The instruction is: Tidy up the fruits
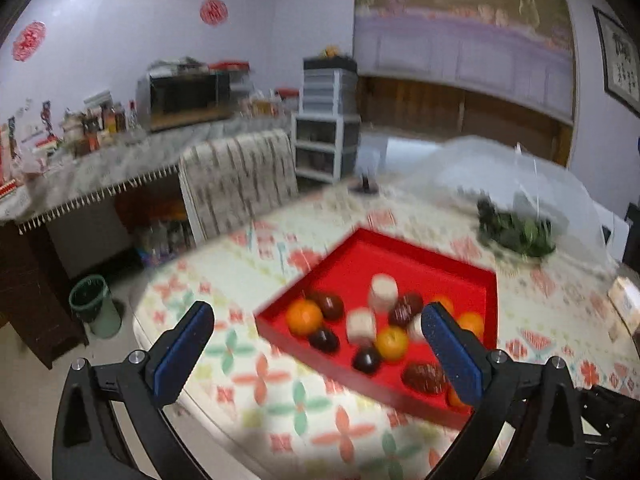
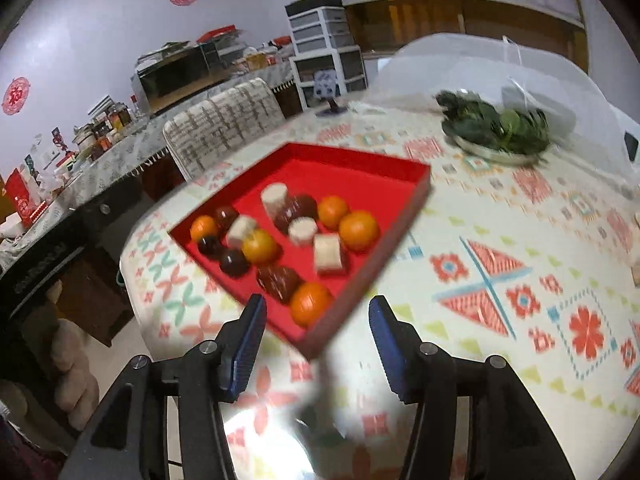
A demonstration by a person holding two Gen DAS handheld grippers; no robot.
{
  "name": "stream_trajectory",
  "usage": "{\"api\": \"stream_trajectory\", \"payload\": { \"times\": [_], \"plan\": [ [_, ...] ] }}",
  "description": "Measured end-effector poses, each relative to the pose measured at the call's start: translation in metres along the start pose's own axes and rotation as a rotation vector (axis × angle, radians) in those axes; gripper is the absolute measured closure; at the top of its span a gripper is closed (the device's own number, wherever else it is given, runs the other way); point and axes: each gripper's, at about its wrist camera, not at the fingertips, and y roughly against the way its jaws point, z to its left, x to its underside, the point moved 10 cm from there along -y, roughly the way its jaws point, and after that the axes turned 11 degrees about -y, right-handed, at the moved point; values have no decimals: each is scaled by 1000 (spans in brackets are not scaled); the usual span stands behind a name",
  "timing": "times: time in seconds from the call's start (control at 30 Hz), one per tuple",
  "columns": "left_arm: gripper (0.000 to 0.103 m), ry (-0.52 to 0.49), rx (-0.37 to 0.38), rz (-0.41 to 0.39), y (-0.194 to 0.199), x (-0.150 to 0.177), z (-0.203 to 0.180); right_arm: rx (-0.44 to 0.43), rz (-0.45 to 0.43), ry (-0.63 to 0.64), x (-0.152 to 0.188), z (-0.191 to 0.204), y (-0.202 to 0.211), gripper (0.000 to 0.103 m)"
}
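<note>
A red square tray (image 1: 400, 248) (image 2: 320, 160) sits on a table with a patterned cloth. It holds several oranges (image 1: 304, 317) (image 2: 358, 230), several dark round fruits (image 1: 330, 305) (image 2: 235, 263) and a few pale cylindrical pieces (image 1: 383, 290) (image 2: 274, 197). My left gripper (image 1: 316, 322) is open and empty, above the tray's near left edge. My right gripper (image 2: 318, 312) is open and empty, just above the tray's near corner. Both views are motion-blurred.
A plate of leafy greens (image 2: 496, 128) (image 1: 516, 228) sits under a clear mesh food cover (image 2: 520, 68) at the far right. A small stand (image 2: 330, 96) is at the table's far edge. A covered chair (image 1: 236, 184) and green bin (image 1: 94, 304) stand left.
</note>
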Motion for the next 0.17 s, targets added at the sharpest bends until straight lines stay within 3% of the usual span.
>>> {"api": "stream_trajectory", "payload": {
  "times": [0.17],
  "plan": [
    [0, -15, 61, 120, -8, 25, -25, 7, 0, -42, 11, -18, 11, 44]
  ]
}}
